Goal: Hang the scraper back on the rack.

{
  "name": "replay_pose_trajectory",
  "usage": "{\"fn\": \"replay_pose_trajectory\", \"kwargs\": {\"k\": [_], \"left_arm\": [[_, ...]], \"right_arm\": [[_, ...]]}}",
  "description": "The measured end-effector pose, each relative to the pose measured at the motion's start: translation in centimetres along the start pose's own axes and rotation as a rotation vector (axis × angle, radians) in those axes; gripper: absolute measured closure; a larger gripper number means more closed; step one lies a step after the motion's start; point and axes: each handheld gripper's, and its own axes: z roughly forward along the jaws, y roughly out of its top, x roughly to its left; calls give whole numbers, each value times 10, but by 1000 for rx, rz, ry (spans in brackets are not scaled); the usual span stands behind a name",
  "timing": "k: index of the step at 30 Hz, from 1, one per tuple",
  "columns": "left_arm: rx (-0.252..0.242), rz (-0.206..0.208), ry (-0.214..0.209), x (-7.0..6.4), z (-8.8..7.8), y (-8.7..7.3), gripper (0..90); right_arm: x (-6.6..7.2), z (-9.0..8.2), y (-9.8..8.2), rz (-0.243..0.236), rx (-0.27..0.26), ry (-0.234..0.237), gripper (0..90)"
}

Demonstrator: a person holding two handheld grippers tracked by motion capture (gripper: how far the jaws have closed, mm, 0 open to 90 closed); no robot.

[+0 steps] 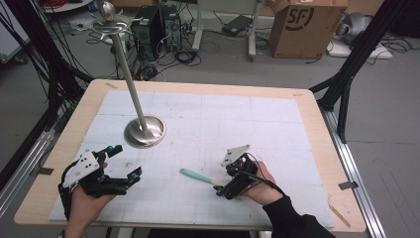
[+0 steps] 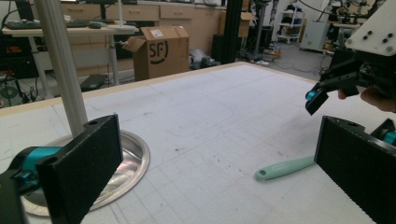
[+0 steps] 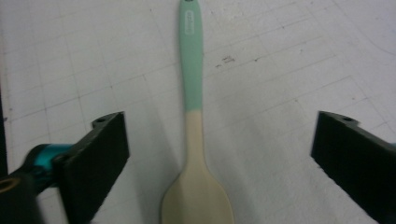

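The spoon (image 3: 196,140) is a smooth two-tone thing: a slim mint-green handle that turns cream partway down and widens into a rounded cream bowl. It lies flat on the white gridded mat (image 1: 277,124) near your edge of the table (image 1: 317,106), toward the right half.

Going left to right: your left gripper (image 1: 128,162) sits at the near-left of the mat with its jaws spread wide and nothing between them, and you can see the rough black pads (image 2: 84,158) in the left gripper view. Just beyond it is the shiny metal stand (image 1: 143,130), a round dished base with a tall thin pole coming up out of it, well apart from the spoon.

Then the spoon itself. Its long axis runs left-right across the mat, slightly angled, handle tip pointing left toward your left gripper and bowl end at your right gripper (image 1: 218,191). In the right gripper view the spoon lies lengthwise down the middle of the gap, bowl nearest, handle pointing away. That one's jaws are wide apart too, standing either side of the bowl, not touching it.
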Motion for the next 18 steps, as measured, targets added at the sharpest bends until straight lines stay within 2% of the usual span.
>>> {"fn": "replay_pose_trajectory", "kwargs": {"k": [2,4,6,8,9,10,12,13,14,18], "left_arm": [[-2,0,-1,0,0,0,17],[-7,-3,1,1,-1,0,17],[-13,0,6,1,-2,1,17],[-21,-2,10,1,-3,1,17],[-21,-1,11,2,-3,1,17],[-20,-3,11,2,-3,1,17],[-16,-5,10,2,-3,1,17],[-15,-5,10,2,-2,1,17],[-15,-5,9,2,-2,1,17],[-12,-2,6,1,-2,1,17]], "right_arm": [[-1,4,4,-9,38,-3,52],[-2,9,6,23,55,10,77],[-3,13,9,19,77,16,158],[-3,16,10,20,106,16,173],[-3,19,11,8,133,15,243],[-3,19,11,8,133,15,243],[-1,22,13,-1,168,13,297],[1,24,14,-14,207,13,363],[1,24,14,-14,207,13,363],[4,24,17,-27,227,32,478]]}}
